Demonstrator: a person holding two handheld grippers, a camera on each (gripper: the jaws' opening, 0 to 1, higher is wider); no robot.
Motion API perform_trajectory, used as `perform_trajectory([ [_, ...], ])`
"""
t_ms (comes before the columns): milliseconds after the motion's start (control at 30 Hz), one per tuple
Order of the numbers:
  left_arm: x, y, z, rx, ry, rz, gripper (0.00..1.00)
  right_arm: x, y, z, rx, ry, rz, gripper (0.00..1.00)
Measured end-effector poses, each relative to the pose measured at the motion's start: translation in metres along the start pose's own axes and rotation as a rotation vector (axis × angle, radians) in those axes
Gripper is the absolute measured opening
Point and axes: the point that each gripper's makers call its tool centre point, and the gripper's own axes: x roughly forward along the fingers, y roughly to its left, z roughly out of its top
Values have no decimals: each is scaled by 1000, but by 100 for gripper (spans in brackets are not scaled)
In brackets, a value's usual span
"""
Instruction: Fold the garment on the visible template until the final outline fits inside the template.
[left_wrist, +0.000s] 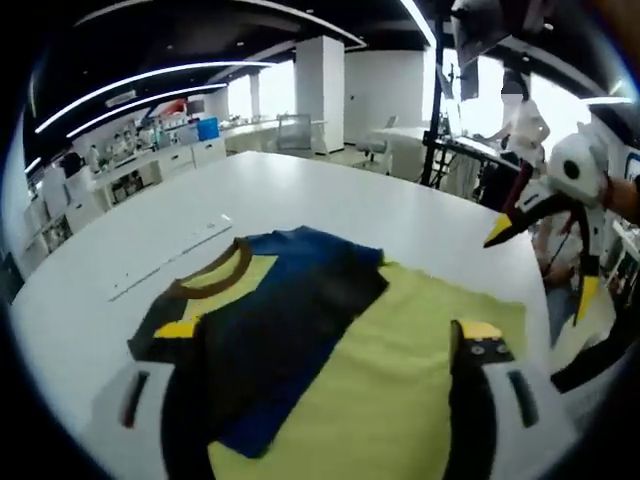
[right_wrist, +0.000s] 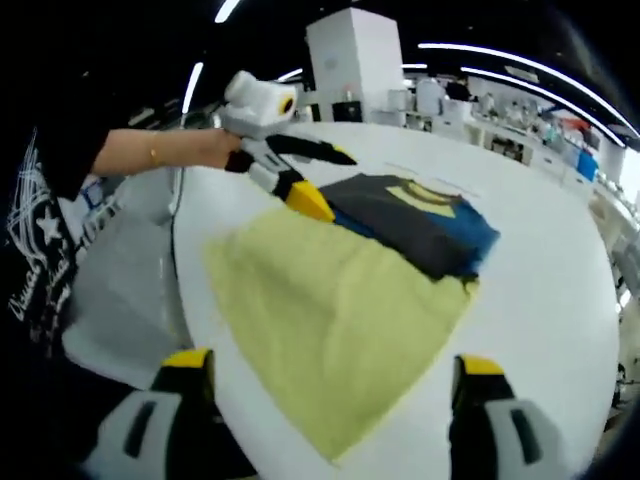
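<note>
- Lying on the white table (left_wrist: 330, 190): one garment (left_wrist: 300, 330), a T-shirt in yellow, dark blue and black with a brown collar (left_wrist: 215, 270); yellow lower part spreading flat toward the near edge, dark upper part sitting on top of it.
- Lying flat under the garment: one white template sheet (left_wrist: 170, 255), showing at the collar end in the left gripper view.
- Seeing the same single garment (right_wrist: 340, 290) in the right gripper view, yellow portion nearest, dark portion beyond it, well inside the table (right_wrist: 540, 270).
- Counting two grippers. Left gripper (right_wrist: 310, 180) hovering with jaws standing apart over the garment's far-left edge where yellow meets dark, held by one hand (right_wrist: 215, 148); lower yellow tip just beside or touching the cloth, cannot tell which. Clamping nothing.
- Right gripper (left_wrist: 545, 255) hanging off the table's right side, jaws apart, gripping nothing.
- Own jaws of each view rising well apart, four yellow-tipped fingers in all.
- Standing behind: one white pillar (left_wrist: 320, 90); counters with lab clutter along the wall.
</note>
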Motion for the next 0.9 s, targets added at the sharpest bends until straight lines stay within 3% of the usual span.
perform_trajectory([
  [167, -26, -2, -16, 4, 15, 10, 99, 1, 6, -4, -26, 21, 19, 99],
  [267, -44, 0, -36, -15, 46, 11, 98, 1, 10, -6, -42, 27, 38, 97],
  [433, -70, -4, -61, -41, 61, -18, 94, 0, 16, -11, -59, 47, 66, 84],
  [533, -89, -13, -74, -39, 78, -52, 90, -1, 18, -14, -71, 59, 78, 84],
  [900, -129, -34, -112, -67, 129, -55, 84, -2, 22, -29, -77, 109, 94, 83],
])
